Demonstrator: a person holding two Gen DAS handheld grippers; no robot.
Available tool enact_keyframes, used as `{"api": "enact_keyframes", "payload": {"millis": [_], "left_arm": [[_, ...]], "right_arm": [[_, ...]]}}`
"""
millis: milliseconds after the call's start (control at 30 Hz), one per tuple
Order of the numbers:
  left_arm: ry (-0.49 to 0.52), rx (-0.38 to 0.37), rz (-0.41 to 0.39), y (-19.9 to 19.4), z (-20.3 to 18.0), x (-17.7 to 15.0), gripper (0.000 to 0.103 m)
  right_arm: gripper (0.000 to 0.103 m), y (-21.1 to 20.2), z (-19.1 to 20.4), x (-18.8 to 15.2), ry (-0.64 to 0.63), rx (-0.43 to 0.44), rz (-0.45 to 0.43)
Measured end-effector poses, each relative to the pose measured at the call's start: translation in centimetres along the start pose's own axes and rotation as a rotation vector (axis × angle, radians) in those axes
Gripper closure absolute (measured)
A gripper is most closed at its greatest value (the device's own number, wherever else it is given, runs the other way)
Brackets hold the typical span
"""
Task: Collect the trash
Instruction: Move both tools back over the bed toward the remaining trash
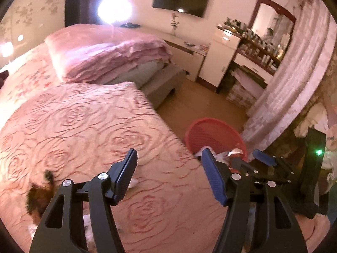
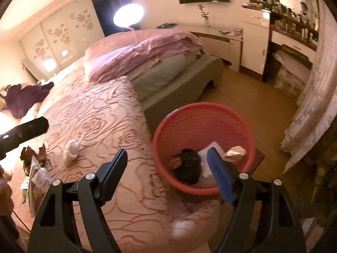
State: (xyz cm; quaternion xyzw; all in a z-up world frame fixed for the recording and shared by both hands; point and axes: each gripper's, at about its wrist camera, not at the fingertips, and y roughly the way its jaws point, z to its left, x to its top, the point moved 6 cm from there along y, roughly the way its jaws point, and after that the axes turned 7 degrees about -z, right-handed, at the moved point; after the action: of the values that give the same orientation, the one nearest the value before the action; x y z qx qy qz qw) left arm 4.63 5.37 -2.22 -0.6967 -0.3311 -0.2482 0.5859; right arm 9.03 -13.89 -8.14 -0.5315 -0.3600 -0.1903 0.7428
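A red mesh trash basket (image 2: pixel 202 113) stands on the floor beside the bed; it also shows in the left wrist view (image 1: pixel 212 132). Inside lie a dark lump (image 2: pixel 188 166), white paper (image 2: pixel 205 160) and a crumpled shiny wrapper (image 2: pixel 234 154). On the pink rose bedspread lie a white crumpled tissue (image 2: pixel 72 147), brown scraps (image 2: pixel 33 155) and a heap of wrappers (image 2: pixel 40 179). My right gripper (image 2: pixel 167 168) is open and empty over the bed edge and basket rim. My left gripper (image 1: pixel 168 168) is open and empty above the bedspread. A brown scrap (image 1: pixel 40 194) lies to its left.
The right gripper's body (image 1: pixel 294 168) shows at the right of the left wrist view. A folded pink duvet (image 2: pixel 143 50) lies on the bed. A purple garment (image 2: pixel 23 99) lies far left. White cabinets (image 2: pixel 231 46), a dresser and a lace curtain (image 2: pixel 311 109) border the wooden floor (image 2: pixel 252 101).
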Motion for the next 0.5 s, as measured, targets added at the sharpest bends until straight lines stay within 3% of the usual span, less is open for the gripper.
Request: {"api": "enact_keyframes", "payload": {"millis": [500], "left_arm": [[-0.152,0.186,-0.071,-5.9,12.4,-0.5,0.042]], "right_arm": [[0.028,1.1,7.6,-0.7,-0.110,0.119,0.044]]}}
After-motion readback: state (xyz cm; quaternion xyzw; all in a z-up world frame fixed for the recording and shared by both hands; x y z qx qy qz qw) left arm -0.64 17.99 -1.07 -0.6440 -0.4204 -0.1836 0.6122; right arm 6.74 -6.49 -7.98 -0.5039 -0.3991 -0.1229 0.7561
